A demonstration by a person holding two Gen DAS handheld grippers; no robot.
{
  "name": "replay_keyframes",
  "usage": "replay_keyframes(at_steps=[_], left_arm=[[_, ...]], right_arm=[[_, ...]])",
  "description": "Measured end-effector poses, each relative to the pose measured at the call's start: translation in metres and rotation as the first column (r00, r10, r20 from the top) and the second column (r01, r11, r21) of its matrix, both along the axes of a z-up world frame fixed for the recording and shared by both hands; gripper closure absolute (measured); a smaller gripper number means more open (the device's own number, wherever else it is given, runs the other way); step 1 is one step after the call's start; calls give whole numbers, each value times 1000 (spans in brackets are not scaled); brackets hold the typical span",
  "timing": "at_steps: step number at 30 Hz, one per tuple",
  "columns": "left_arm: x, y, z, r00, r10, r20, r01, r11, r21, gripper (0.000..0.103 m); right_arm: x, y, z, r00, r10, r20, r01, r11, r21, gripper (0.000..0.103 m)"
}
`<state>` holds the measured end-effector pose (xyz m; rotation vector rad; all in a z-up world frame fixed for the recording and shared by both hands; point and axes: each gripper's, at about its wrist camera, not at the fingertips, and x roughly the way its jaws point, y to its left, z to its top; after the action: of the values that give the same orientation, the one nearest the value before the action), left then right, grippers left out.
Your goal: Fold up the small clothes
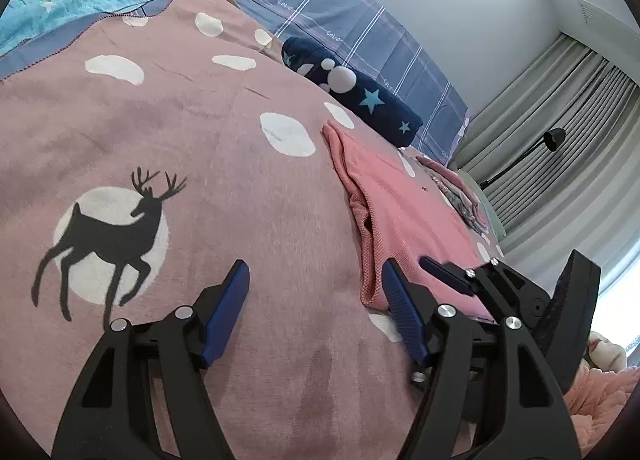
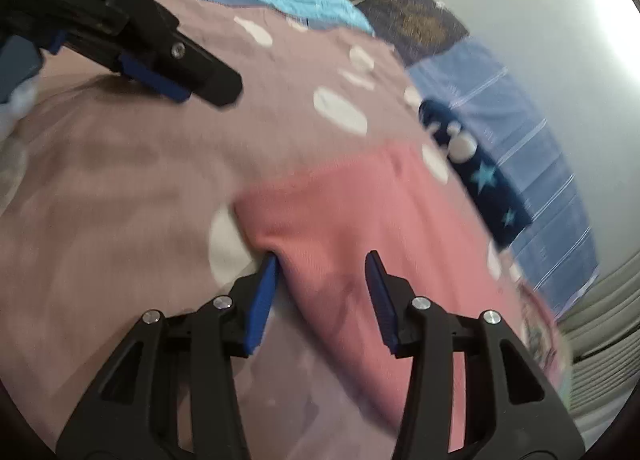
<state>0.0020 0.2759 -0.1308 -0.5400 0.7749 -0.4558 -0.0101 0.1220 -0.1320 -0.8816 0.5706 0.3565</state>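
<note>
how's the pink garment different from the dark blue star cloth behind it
The pink garment is plain salmon pink; the dark blue star cloth is navy with light blue stars and white spots.

The pink garment lies spread fairly flat on the deer blanket, one edge rumpled; the star cloth is bundled into a thick roll.

The right gripper stands open around the pink garment's corner; nothing touches the star cloth.

Both rest on the bed.

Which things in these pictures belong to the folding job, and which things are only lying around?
Belong to the job:
- pink garment
- left gripper, open
- right gripper, open, at the garment's corner

Only lying around:
- deer blanket, under the garment
- navy star cloth
- checked pillow
- curtain
- black lamp
</note>
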Motion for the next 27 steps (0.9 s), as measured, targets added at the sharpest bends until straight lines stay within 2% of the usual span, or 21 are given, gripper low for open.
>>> replay_keyframes(at_steps=[2,6,10,13,16,19,22,25,27], left_arm=[[4,2,4,1000,-10,6,10,1000,-2,34],[30,-3,16,995,-103,15,104,992,-68,32],[75,-27,23,970,-245,-8,243,964,-105,31],[114,-51,13,943,-323,-85,308,939,-151,31],[147,-76,-1,920,-357,-162,336,931,-142,31],[162,-95,-4,917,-374,-138,362,926,-103,31],[175,-105,-5,918,-373,-133,361,927,-105,31],[185,-105,-6,922,-359,-147,345,932,-112,43],[190,-102,-8,922,-352,-162,334,934,-125,58]], right_arm=[[0,6,-2,999,-10,44,10,1000,-19,58],[-3,2,0,998,-26,56,27,1000,-15,58],[-10,-2,4,999,-29,20,29,999,21,58],[-19,0,3,1000,-12,23,11,1000,7,58],[-24,-1,1,1000,-17,19,18,1000,-20,57],[-17,-4,0,997,-72,3,72,997,-35,57],[1,6,-3,995,-91,29,92,995,-38,58],[15,14,-5,994,-105,37,107,994,-33,65],[13,13,-6,995,-93,44,94,995,-31,69]])
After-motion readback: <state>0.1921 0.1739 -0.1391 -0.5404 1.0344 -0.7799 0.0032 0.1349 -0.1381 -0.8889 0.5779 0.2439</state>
